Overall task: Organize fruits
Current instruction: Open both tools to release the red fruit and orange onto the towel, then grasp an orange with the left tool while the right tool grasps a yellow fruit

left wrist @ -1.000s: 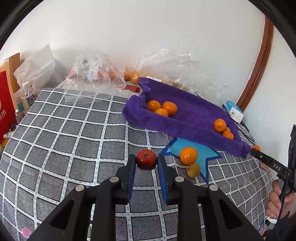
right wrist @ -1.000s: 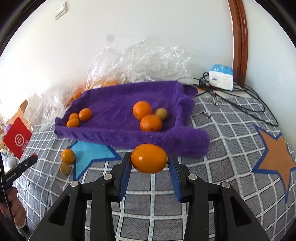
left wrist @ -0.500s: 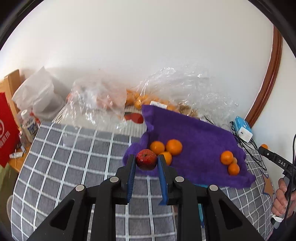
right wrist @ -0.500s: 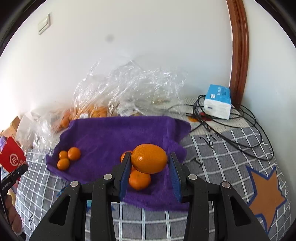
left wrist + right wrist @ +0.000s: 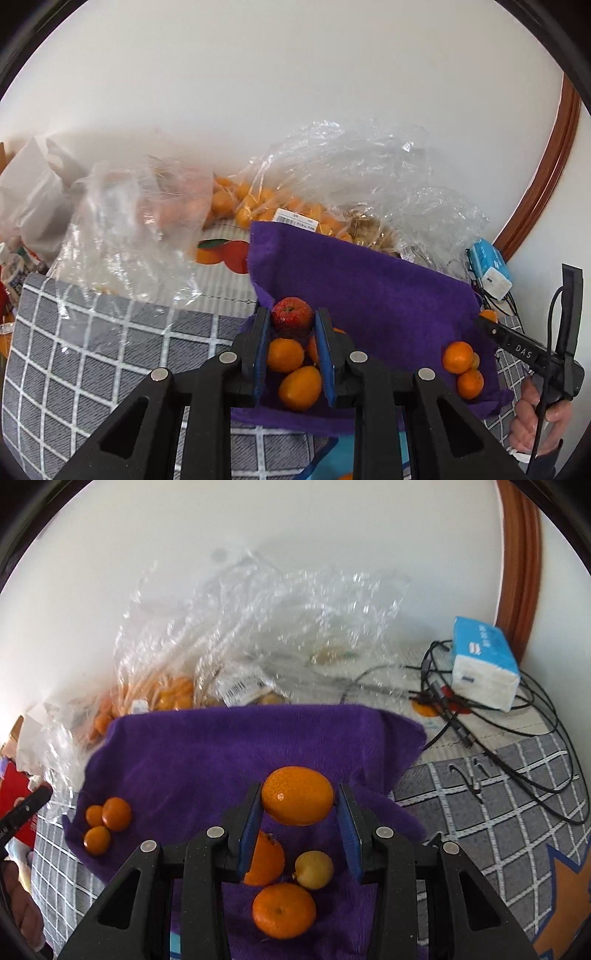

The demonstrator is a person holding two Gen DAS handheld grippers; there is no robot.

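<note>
My left gripper [image 5: 291,325] is shut on a small red apple [image 5: 291,316], held above the left end of the purple towel [image 5: 369,291]. Below it on the towel lie three oranges [image 5: 285,355]. My right gripper [image 5: 298,805] is shut on a large orange [image 5: 297,795] over the towel's [image 5: 229,749] right end. Under it rest two oranges [image 5: 283,910] and a small yellow-green fruit [image 5: 314,869]. Three small oranges [image 5: 107,821] sit at the towel's far left in the right wrist view. The right gripper's tool [image 5: 532,354] and a hand [image 5: 535,424] show at the left wrist view's right edge.
Clear plastic bags [image 5: 351,184] holding several oranges lie against the white wall behind the towel. A blue-and-white box [image 5: 484,668] and tangled black cables [image 5: 517,720] sit at the back right. A grey checked cloth [image 5: 74,350] covers the table. A red bag [image 5: 14,801] stands at the left.
Both grippers have moved forward from over the checked cloth to over the purple towel, each still carrying its fruit. The apple and the large orange have not shifted in the jaws.
</note>
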